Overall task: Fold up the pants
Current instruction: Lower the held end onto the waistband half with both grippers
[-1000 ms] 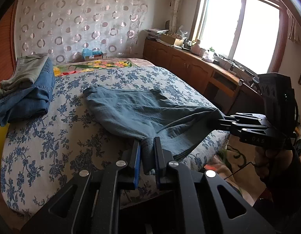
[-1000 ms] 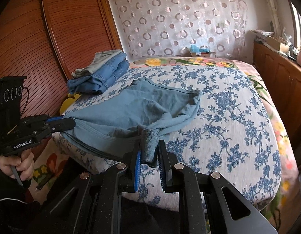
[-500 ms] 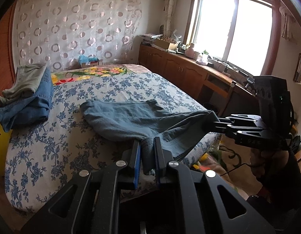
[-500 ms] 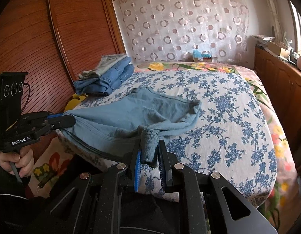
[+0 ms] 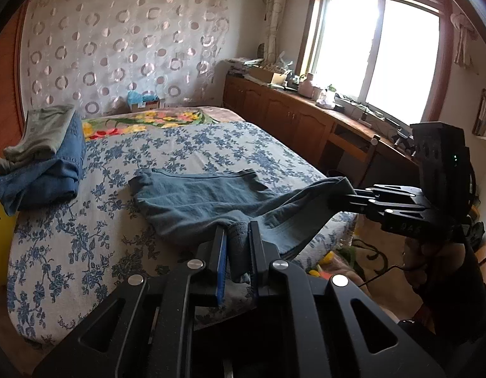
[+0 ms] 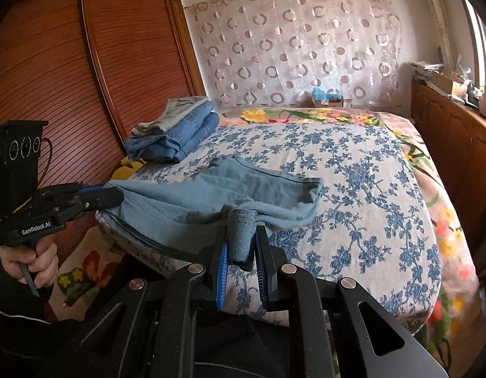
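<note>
Light blue pants [image 5: 205, 195] lie across the near part of the flowered bed [image 5: 85, 236], their near end lifted off the edge. My left gripper [image 5: 236, 239] is shut on one bunched end of the cloth. In the right wrist view the same pants [image 6: 211, 195] stretch between both tools. My right gripper [image 6: 241, 242] is shut on a rolled end of the fabric. The left gripper [image 6: 112, 196] pinches the other end at the left, held by a hand. The right gripper [image 5: 340, 201] shows at the right of the left wrist view, clamped on the cloth.
A stack of folded jeans [image 5: 44, 170] sits at the bed's far left, also visible as folded jeans [image 6: 176, 132]. A wooden wardrobe [image 6: 69, 78] stands on the left, low wooden cabinets [image 5: 290, 116] run under the window, and a tissue box [image 5: 143, 100] rests at the head.
Both views have drawn back slightly from the bed, and the pants have slid a little toward the near edge. Both grips hold as before.
</note>
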